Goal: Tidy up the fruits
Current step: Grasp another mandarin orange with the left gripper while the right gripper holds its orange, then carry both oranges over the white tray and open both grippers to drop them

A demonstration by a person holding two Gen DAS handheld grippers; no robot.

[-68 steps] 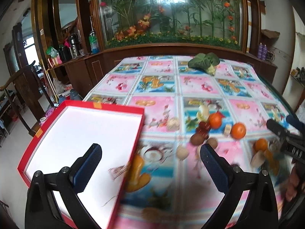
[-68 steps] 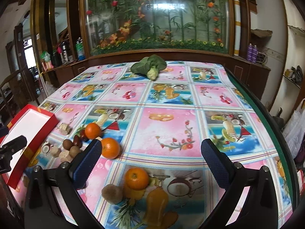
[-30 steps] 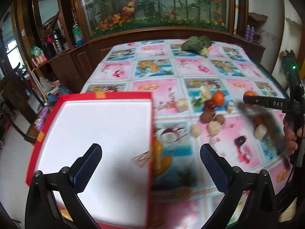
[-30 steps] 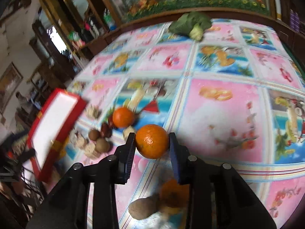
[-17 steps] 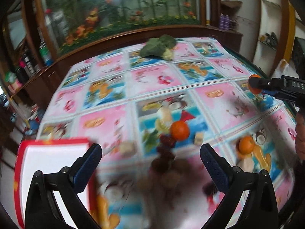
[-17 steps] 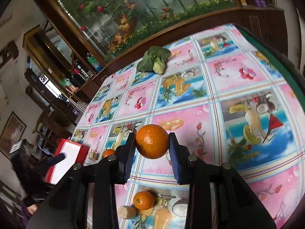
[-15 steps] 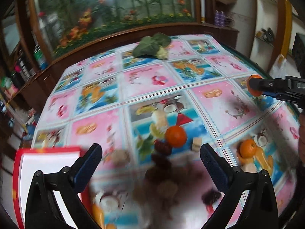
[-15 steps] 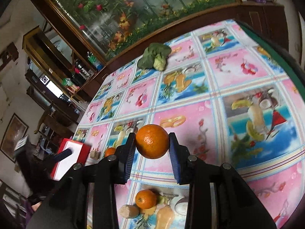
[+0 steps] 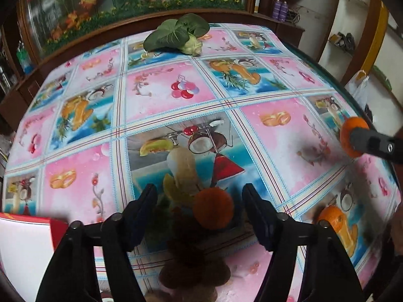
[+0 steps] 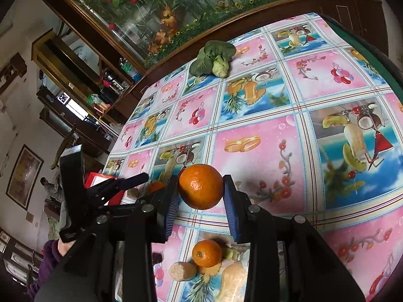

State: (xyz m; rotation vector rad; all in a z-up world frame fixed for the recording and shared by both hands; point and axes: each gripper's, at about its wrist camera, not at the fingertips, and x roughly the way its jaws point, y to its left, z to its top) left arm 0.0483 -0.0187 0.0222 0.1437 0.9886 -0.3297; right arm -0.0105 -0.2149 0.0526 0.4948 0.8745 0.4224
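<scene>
The red tray (image 9: 32, 236) sits at the table's (image 9: 161, 93) near left corner, by my left side; the part of its white inside I can see holds nothing, and the rest runs out of view.

My right gripper (image 10: 200, 196) has its jaws closed tight on one orange (image 10: 200, 186), held up off the table, its stem dimple facing roughly toward the camera. A round fruit shows no long axis to speak of.

My left gripper (image 9: 200, 211) hangs low over the fruit pile with its jaws spread wide and nothing between the pads; a second orange (image 9: 213, 208) lies on the cloth inside that gap, blurred, with dark brown fruits (image 9: 191, 269) just nearer me. I cannot count those through the blur.

A third orange (image 10: 207, 253) rests on the table below my right jaws, and a tan oblong piece (image 10: 181, 271) lies just left of it, its long axis running left to right. That makes three oranges in all: one gripped, two lying

One leafy green vegetable (image 9: 176, 35) lies at the far edge of the table, stalk end pointing right
</scene>
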